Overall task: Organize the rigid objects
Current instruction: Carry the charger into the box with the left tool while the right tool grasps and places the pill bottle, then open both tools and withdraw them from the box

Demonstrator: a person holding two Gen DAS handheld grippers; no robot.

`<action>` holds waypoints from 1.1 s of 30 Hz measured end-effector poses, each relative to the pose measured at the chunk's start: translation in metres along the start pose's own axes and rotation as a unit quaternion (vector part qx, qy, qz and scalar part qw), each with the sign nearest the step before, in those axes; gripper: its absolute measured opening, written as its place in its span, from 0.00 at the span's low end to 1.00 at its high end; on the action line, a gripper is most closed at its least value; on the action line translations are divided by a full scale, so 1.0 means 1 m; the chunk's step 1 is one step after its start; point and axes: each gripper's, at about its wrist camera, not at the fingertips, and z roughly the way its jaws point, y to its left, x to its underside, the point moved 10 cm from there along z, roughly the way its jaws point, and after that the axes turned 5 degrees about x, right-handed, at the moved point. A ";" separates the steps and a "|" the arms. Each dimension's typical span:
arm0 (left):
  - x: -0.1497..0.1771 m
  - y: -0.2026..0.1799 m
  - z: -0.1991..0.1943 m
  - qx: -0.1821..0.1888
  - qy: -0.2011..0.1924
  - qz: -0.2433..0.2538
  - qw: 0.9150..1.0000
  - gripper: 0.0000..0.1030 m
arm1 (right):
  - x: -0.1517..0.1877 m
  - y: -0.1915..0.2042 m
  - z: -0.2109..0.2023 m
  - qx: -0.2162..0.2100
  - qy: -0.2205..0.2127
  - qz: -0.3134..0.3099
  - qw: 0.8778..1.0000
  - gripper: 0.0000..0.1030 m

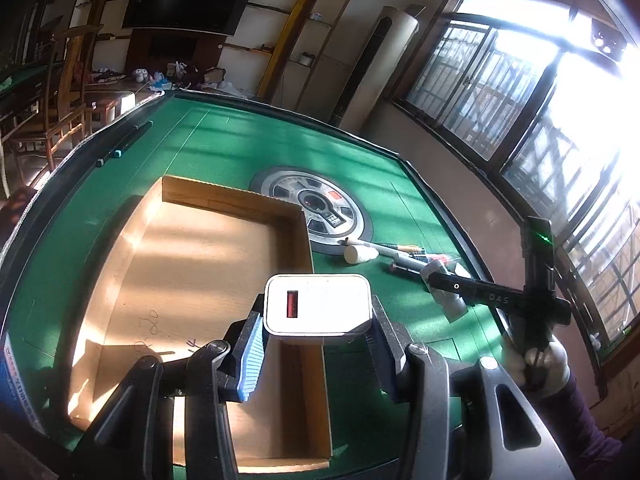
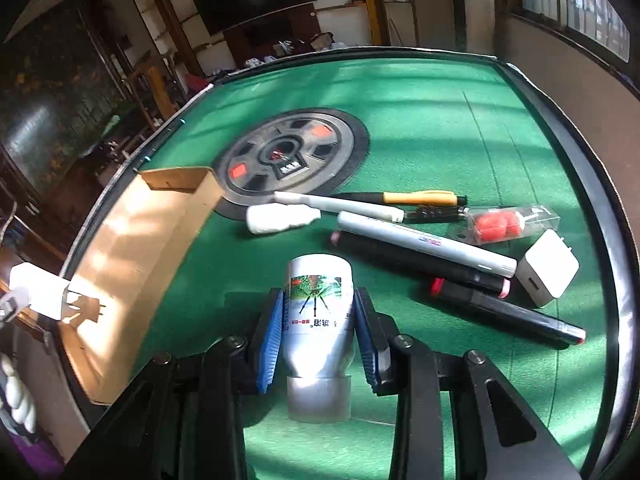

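Note:
My left gripper (image 1: 316, 320) is shut on a white USB charger (image 1: 316, 304) and holds it above the open cardboard box (image 1: 192, 264), near the box's right wall. The same charger (image 2: 36, 292) shows at the left edge of the right wrist view, over the box (image 2: 132, 240). A white labelled bottle (image 2: 320, 292) sits between the blue pads of my right gripper (image 2: 319, 312), cap toward the camera, raised off the green felt. Behind it lies a pile: a white marker (image 2: 424, 246), black markers (image 2: 420, 260), a yellow pen (image 2: 420, 198), a small white bottle (image 2: 280, 218), a second white charger (image 2: 546, 272).
A clear packet with red pieces (image 2: 508, 224) lies in the pile. A round hub (image 2: 288, 156) is set into the table's middle, and a raised black rim (image 2: 600, 200) runs round the table. A gloved hand (image 1: 536, 364) grips the right tool. Wooden chairs stand beyond the far left edge.

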 end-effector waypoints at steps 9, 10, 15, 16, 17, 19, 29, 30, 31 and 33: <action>-0.014 0.063 0.067 -0.001 0.093 -0.070 0.993 0.48 | -0.036 0.119 0.049 -0.104 0.038 0.016 0.994 0.33; -0.017 0.070 0.075 -0.004 0.096 -0.079 0.992 0.48 | -0.039 0.128 0.057 -0.101 0.041 0.014 0.994 0.33; -0.029 0.091 0.105 0.008 0.105 -0.122 0.987 0.48 | -0.054 0.141 0.094 -0.075 0.055 0.031 0.995 0.33; -0.032 0.092 0.109 0.016 0.101 -0.126 0.987 0.48 | -0.057 0.140 0.099 -0.070 0.055 0.033 0.995 0.33; -0.037 0.094 0.113 0.021 0.098 -0.129 0.987 0.48 | -0.059 0.139 0.104 -0.063 0.056 0.035 0.996 0.33; -0.044 0.098 0.121 0.023 0.098 -0.137 0.986 0.48 | -0.061 0.138 0.113 -0.052 0.061 0.039 0.996 0.33; -0.052 0.102 0.136 0.063 0.083 -0.189 0.976 0.63 | -0.066 0.133 0.132 -0.028 0.063 0.050 0.996 0.35; -0.051 0.100 0.133 0.066 0.080 -0.189 0.976 0.63 | -0.067 0.133 0.128 -0.028 0.059 0.048 0.997 0.36; -0.049 0.098 0.129 0.067 0.076 -0.188 0.977 0.64 | -0.068 0.132 0.122 -0.027 0.051 0.045 0.997 0.38; -0.045 0.098 0.120 0.062 0.061 -0.186 0.979 0.67 | -0.069 0.128 0.105 -0.020 0.030 0.034 0.999 0.46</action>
